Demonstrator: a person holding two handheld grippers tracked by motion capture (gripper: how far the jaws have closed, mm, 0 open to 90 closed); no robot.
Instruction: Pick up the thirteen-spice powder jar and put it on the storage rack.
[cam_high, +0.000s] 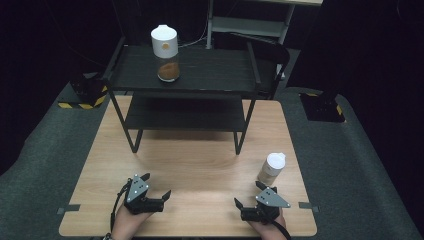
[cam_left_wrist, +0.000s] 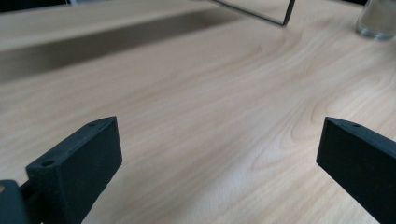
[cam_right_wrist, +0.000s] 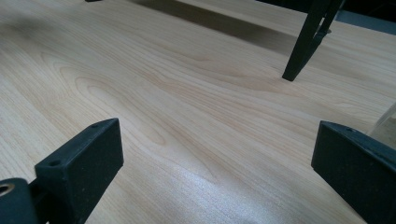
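The left hand-held gripper rests low over the counter near its front edge, left of the middle, with its jaws spread wide and nothing between them. In the left gripper view the two black jaws stand far apart above bare wood grain, and the glass base of a jar shows at the top right corner.

The right hand-held gripper sits near the front edge toward the front right corner, likewise released, jaws wide apart and holding nothing. In the right gripper view its jaws frame plain wood, with a black shelf leg standing on the counter ahead and a bit of clear glass just past the right jaw.

The small jar, clear with a white lid and pale contents, stands upright close to the counter's right edge, just beyond the right hand-held gripper and not touching it.

A black two-level shelf stands on the back half of the counter. On its top level, toward the left end, stands a larger jar with a white lid and brown contents at the bottom, well apart from both hand-held grippers.
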